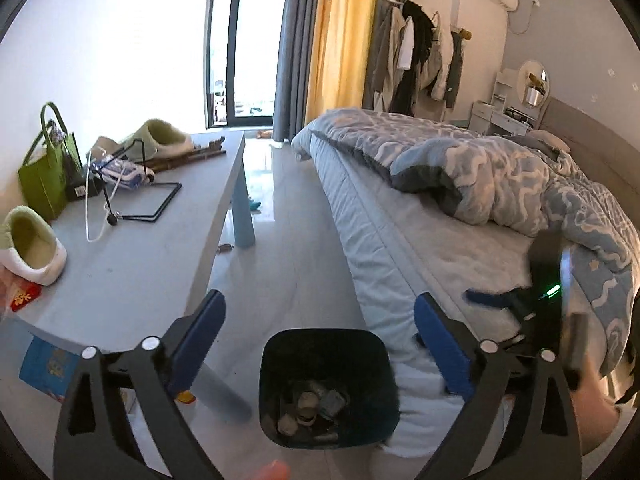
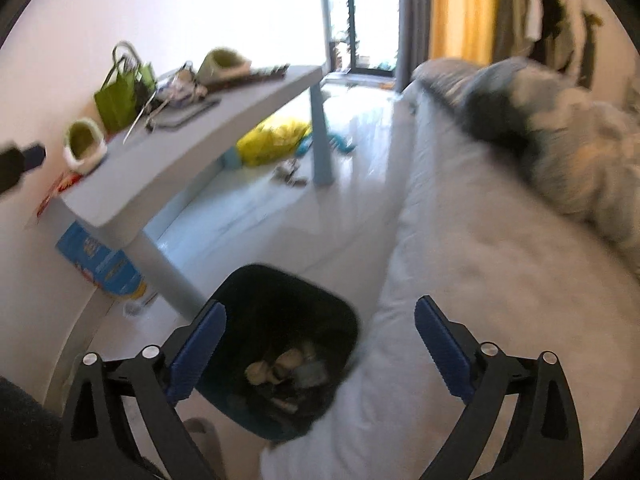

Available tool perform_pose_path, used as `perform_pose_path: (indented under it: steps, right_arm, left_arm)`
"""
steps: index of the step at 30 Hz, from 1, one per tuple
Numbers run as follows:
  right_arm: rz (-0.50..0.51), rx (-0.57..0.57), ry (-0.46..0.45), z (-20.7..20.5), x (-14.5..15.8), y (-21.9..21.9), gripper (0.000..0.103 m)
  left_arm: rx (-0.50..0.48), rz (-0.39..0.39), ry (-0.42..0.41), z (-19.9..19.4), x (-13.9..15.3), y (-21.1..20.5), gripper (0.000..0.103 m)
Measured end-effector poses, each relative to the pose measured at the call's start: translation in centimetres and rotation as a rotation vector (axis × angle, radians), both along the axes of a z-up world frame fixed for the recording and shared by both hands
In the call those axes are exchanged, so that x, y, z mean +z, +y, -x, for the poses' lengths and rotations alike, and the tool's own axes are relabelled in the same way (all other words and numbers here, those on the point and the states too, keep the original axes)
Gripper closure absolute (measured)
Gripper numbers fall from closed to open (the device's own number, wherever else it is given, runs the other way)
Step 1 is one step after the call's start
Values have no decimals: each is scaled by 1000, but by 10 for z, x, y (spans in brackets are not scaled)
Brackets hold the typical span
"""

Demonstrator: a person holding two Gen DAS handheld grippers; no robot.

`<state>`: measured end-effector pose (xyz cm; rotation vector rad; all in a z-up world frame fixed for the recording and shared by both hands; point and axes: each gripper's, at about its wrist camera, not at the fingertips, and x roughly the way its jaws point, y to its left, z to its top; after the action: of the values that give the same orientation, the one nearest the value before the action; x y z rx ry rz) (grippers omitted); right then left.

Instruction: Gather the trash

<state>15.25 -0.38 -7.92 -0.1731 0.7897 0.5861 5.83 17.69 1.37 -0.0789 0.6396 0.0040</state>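
Observation:
A black trash bin stands on the floor between the table and the bed, with crumpled scraps of trash in its bottom. My left gripper hangs open and empty right above the bin. In the right wrist view, which is blurred, the bin with the trash lies below my right gripper, which is open and empty, half over the bed edge. The right gripper also shows at the right of the left wrist view, above the mattress.
A grey table on the left holds two green slippers, a green bag and a black stand. A bed with a blue quilt fills the right. Under the table lie a yellow bag, a blue box and small items.

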Motion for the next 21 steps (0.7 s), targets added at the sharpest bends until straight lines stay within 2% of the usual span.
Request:
perform_pose_path:
  steps: [2, 7, 11, 16, 19, 21]
  right_arm:
    - [-21, -40, -44, 7, 14, -23, 4]
    - [-53, -138, -151, 30, 43, -80, 3]
    - [-38, -207, -232, 50, 63, -120, 3]
    - [-30, -294, -308, 80, 90, -172, 3]
    - [-35, -336, -336, 98, 102, -202, 3]
    - [-37, -358, -342, 109, 105, -217, 3]
  left_arm:
    - [17, -45, -22, 8, 2, -10, 4]
    - [40, -98, -83, 26, 10, -33, 3]
    - [19, -96, -105, 39, 13, -52, 3]
    - [12, -83, -78, 47, 11, -69, 3]
    - [-5, -33, -74, 52, 10, -74, 3]
    - [-4, -46, -90, 58, 12, -81, 3]
